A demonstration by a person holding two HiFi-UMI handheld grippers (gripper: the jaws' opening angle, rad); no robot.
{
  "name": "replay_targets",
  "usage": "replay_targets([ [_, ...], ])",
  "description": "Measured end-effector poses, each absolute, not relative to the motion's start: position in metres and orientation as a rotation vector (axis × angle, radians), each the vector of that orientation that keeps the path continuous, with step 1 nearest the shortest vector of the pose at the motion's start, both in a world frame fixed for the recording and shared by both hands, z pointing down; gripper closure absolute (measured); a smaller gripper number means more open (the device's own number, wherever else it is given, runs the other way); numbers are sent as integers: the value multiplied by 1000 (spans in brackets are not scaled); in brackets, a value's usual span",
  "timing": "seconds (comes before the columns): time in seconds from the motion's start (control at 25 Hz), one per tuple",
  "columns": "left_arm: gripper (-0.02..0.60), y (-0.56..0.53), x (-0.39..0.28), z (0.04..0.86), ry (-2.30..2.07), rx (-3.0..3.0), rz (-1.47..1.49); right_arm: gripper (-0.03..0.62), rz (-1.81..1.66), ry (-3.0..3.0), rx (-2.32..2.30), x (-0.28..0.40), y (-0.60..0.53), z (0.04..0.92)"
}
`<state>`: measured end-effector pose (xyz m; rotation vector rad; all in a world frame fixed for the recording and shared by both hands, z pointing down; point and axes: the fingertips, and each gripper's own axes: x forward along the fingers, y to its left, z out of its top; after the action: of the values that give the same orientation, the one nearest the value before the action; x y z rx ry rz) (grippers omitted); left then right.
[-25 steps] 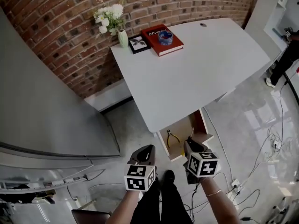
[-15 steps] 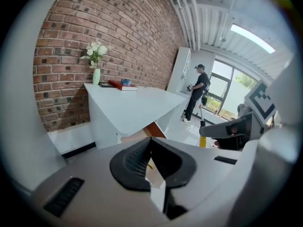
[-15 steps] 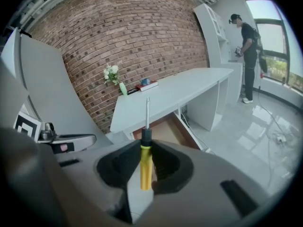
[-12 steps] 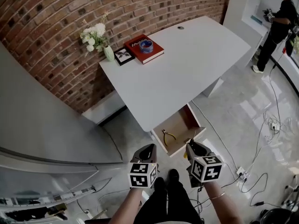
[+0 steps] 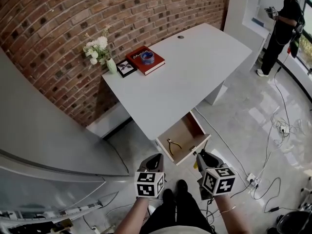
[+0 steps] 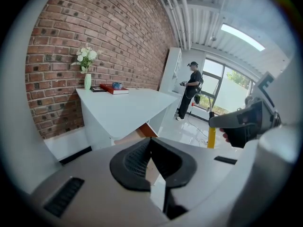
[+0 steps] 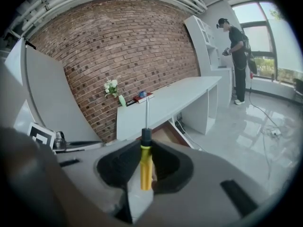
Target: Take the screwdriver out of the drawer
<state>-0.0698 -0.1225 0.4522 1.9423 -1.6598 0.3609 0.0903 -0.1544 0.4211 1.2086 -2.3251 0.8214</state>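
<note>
Nearest, bottom centre of the head view: left gripper (image 5: 155,159), jaws pressed together with nothing between them, idle. Beside it at lower right, the right gripper (image 5: 201,156) is clamped on the screwdriver (image 7: 145,167). Its pads grip the yellow handle, and the black collar and bare shaft stick straight up out of the jaws toward the desk. So the tool is out of the drawer (image 5: 184,129) and sits in my right claw, just in front of the drawer's front edge. I judge the take-out basically done, and what remains is carrying it clear. To do that well I'd hold the squeeze firm, since the handle is round and smooth and could twist or slide between the pads. I'd also move slowly with the shaft aimed away from the legs at the frame bottom, and stay off the drawer's front. The grip sits mid-handle, which looks balanced enough, so no regrasp is needed. The drawer hangs open at centre frame under the white desk (image 5: 195,67), with pliers (image 5: 173,144) lying inside, well apart from both claws. My empty left claw is free to push it shut if wanted. Further up, at the desk's far corner by the brick wall (image 5: 58,28), are a red book (image 5: 142,61), a small frame (image 5: 126,68) and a vase of flowers (image 5: 100,50). At far upper right a person (image 5: 280,28) stands well away, no conflict.
</note>
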Motion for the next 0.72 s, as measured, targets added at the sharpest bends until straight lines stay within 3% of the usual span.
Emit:
replay_targets([
  [0.72,588,-112,-75,432,-1665,1996,356,517,763,-2329,1282,96,-133,399],
])
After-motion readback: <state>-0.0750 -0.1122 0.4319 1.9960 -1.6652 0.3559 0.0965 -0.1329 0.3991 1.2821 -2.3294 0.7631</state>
